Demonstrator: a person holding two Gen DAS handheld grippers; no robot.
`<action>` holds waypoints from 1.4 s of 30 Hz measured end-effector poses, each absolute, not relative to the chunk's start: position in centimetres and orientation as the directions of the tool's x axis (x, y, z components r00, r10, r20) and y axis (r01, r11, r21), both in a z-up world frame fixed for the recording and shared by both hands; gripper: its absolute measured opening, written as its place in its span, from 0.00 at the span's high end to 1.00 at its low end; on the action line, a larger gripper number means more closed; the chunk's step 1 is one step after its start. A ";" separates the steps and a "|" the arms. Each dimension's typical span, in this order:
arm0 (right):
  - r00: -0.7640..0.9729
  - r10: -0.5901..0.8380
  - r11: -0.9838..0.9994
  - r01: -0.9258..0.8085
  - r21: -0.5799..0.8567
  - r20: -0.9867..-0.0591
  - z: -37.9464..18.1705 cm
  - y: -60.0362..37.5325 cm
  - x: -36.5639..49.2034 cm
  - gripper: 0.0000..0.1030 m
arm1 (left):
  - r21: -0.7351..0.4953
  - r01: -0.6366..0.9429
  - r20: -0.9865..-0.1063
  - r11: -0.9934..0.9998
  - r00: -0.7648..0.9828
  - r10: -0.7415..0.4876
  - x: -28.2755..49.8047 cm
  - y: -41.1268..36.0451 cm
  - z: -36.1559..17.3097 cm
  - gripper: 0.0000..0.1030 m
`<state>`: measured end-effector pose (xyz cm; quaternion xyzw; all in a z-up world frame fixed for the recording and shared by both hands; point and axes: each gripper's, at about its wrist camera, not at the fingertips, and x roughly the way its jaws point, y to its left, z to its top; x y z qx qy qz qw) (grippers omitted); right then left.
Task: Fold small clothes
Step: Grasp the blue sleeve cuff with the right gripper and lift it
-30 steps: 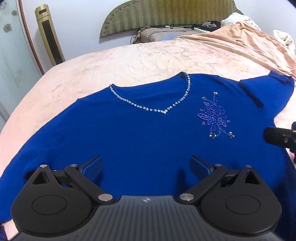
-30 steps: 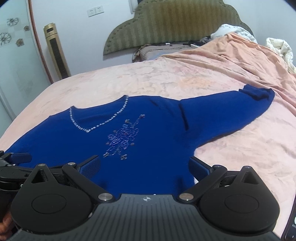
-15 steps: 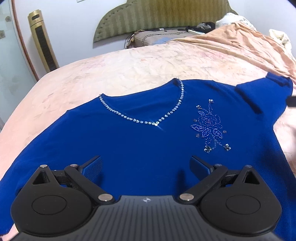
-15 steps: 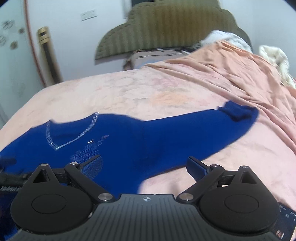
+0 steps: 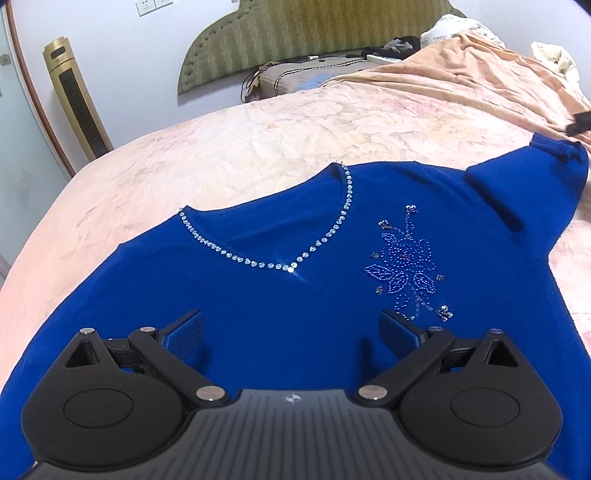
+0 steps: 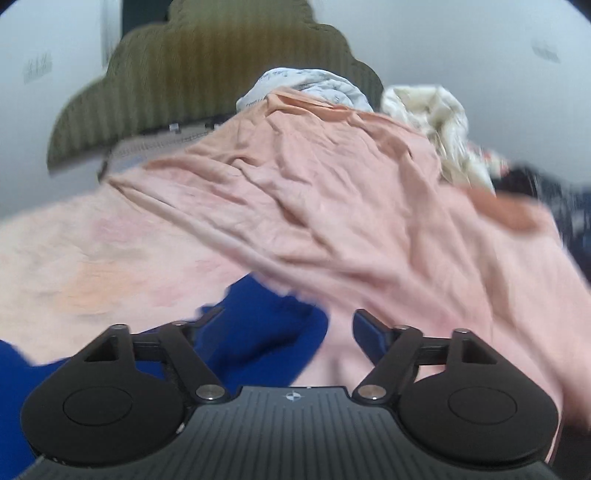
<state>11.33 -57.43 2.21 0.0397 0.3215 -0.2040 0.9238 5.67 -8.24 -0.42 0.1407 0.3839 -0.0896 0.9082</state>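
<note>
A royal blue sweater (image 5: pixel 280 295) with a rhinestone V-neck and a beaded flower lies flat, front up, on the pink bed. My left gripper (image 5: pixel 291 328) is open and empty, low over the sweater's chest. Its right sleeve (image 5: pixel 535 184) stretches to the far right. In the blurred right wrist view, my right gripper (image 6: pixel 288 325) is open and empty just above the end of that sleeve (image 6: pixel 266 325). A tip of the right gripper shows at the left wrist view's right edge (image 5: pixel 580 122).
The pink bedsheet (image 5: pixel 258 140) covers the bed. A rumpled peach blanket (image 6: pixel 351 206) lies beyond the sleeve, with white bedding (image 6: pixel 428 110) behind it. A green headboard (image 5: pixel 295 33) and a gold tower fan (image 5: pixel 79 99) stand at the back.
My right gripper has swung quickly right, from over the sweater's body to the sleeve end. My left gripper has drawn back and tilted a little, staying open over the chest.
</note>
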 end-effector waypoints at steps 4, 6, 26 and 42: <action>0.660 -0.314 0.929 0.361 -0.079 -0.683 0.3 -58.2 15.9 0.53 | 0.213 0.277 -0.717 0.937 0.696 -0.043 5.7 -8.8 -0.5 0.02; 0.640 -0.312 0.933 0.347 -0.098 -0.703 -0.5 -57.8 17.0 0.55 | 0.224 0.279 -0.717 0.934 0.696 -0.036 5.8 -9.0 -0.6 0.02; 0.651 -0.527 0.726 0.679 0.110 -0.546 4.9 -65.4 7.9 0.97 | 0.214 0.277 -0.725 0.937 0.688 -0.038 5.9 -9.0 -0.7 0.02; 0.805 -0.262 0.523 0.581 0.623 -0.532 -1.4 -69.0 6.2 0.83 | 0.237 0.258 -0.717 0.937 0.697 -0.010 5.6 -8.9 -0.6 0.02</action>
